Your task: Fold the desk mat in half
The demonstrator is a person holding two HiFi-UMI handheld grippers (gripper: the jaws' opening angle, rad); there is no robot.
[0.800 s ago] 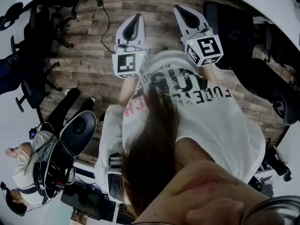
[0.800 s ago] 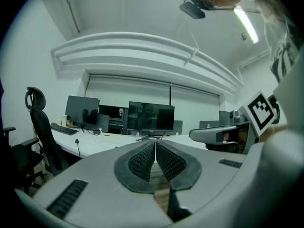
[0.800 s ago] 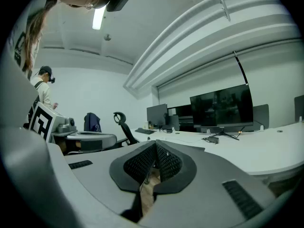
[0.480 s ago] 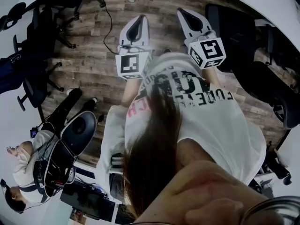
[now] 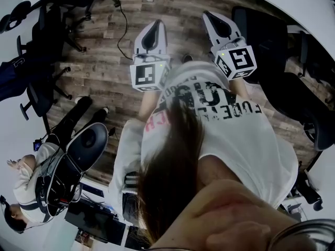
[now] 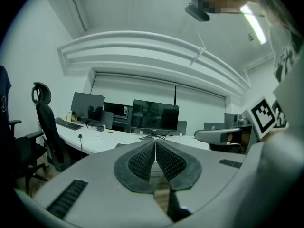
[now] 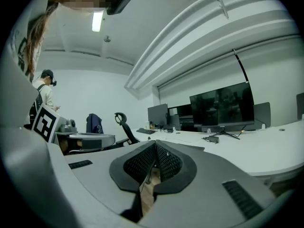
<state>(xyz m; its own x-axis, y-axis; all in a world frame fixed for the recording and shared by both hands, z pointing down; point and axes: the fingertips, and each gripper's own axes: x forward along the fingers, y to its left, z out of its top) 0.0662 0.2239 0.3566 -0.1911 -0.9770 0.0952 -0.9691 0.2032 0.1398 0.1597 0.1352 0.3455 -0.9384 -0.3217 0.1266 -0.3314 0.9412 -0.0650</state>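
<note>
Above the floor (image 5: 104,61), we hold the left gripper (image 5: 155,26) and right gripper (image 5: 210,18) closed and empty. They have barely drifted, and we see no mat, so folding isn't under way.

Head view down; gripper views toward desk (image 6: 102,140)
</note>
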